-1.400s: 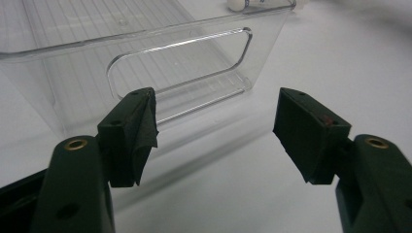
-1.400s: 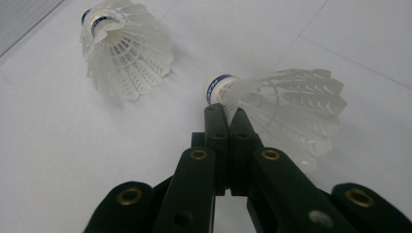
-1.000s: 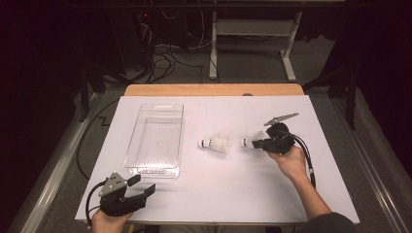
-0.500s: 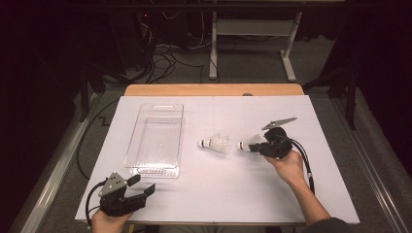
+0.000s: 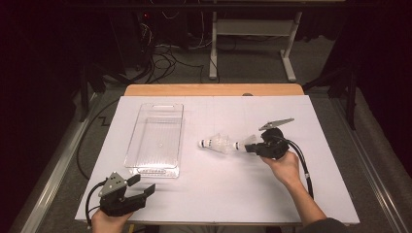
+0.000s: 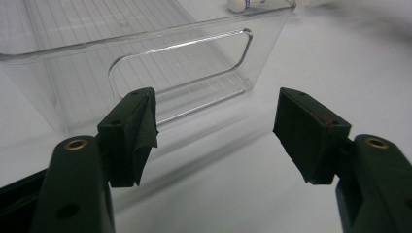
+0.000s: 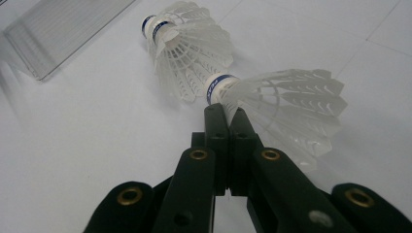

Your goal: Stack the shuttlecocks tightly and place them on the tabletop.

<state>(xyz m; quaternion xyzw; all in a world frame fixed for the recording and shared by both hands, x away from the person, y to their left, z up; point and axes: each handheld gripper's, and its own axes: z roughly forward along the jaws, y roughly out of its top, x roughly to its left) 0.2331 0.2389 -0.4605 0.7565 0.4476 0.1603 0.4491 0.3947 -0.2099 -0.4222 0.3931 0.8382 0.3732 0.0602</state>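
Observation:
Two white feather shuttlecocks are at the middle of the white table. One shuttlecock [image 5: 215, 143] [image 7: 187, 53] lies on its side, cork to the left. The other shuttlecock [image 5: 245, 141] [image 7: 286, 102] is right beside it. My right gripper [image 5: 250, 147] [image 7: 226, 112] is shut, and its tips pinch the edge of that shuttlecock's skirt just behind the cork. My left gripper [image 5: 144, 187] [image 6: 214, 131] rests open at the near left of the table. Nothing is between its jaws, and it faces the near end wall of the clear plastic bin [image 5: 154, 170] [image 6: 180, 48].
The clear bin holds nothing and lies lengthwise on the left half of the white table sheet [image 5: 218, 194]. A wooden table edge [image 5: 214, 90] runs along the far side. Cables and a metal stand sit on the floor beyond it.
My right gripper has shifted a little to the left with its shuttlecock, closer to the lying one. The left gripper has stayed put.

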